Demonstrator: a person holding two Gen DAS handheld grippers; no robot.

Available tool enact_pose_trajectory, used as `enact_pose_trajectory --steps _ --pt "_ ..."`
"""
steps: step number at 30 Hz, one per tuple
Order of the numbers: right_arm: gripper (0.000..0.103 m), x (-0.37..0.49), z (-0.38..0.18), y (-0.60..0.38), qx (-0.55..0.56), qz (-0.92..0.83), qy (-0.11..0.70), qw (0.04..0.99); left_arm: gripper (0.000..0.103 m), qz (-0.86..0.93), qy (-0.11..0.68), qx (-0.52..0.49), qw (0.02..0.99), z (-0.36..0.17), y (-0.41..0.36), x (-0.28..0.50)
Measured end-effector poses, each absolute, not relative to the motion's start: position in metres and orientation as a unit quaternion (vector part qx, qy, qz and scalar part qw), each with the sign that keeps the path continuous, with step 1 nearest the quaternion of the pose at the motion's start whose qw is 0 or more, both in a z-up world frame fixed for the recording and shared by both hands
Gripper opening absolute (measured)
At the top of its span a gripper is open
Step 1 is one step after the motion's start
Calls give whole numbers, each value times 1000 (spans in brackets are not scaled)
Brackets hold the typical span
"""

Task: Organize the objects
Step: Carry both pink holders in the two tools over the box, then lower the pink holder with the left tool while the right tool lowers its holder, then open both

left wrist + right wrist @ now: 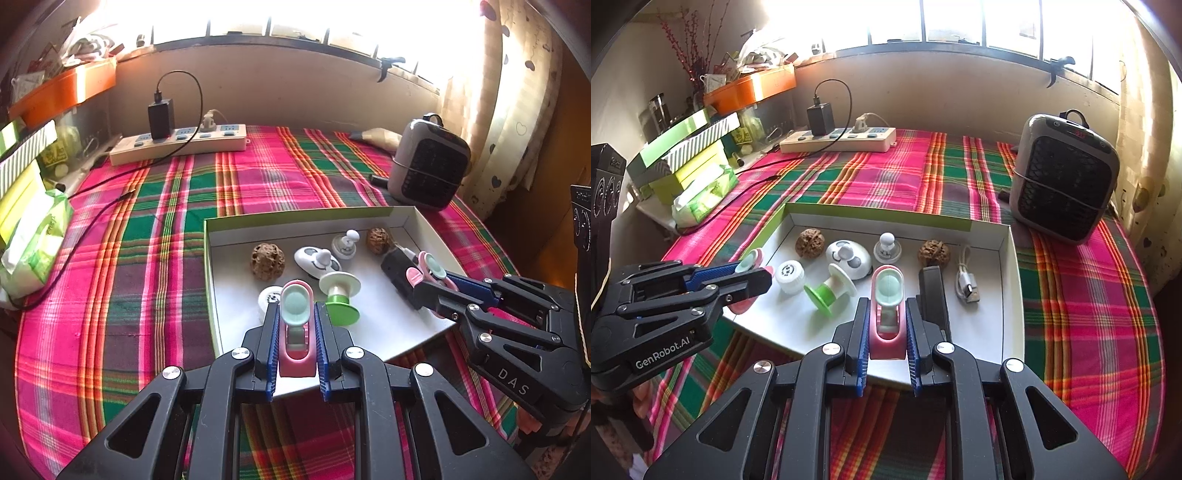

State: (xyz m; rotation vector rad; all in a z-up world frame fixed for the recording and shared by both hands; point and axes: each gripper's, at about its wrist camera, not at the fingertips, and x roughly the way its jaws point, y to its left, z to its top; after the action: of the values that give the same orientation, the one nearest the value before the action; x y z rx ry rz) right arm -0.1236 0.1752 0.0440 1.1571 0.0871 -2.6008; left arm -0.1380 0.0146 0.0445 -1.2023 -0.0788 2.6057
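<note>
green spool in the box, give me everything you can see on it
The green spool is glossy plastic: a bright green flange, a green-banded core, and a white flange at the other end. It lies tilted on the floor of the white box, green flange nearer the cameras, between the white cap and the smiley-faced white piece. No hand-held gripper touches it.
</note>
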Motion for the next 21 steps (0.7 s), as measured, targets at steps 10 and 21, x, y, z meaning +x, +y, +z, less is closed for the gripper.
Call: enact_pose_trajectory --steps 10,21 --pt "18 -142 34 173 416 -896 32 151 16 899 -38 -420 116 40 -1 -156" --pt "18 -150 24 171 428 -890 34 152 16 895 -36 -426 125 36 2 -156"
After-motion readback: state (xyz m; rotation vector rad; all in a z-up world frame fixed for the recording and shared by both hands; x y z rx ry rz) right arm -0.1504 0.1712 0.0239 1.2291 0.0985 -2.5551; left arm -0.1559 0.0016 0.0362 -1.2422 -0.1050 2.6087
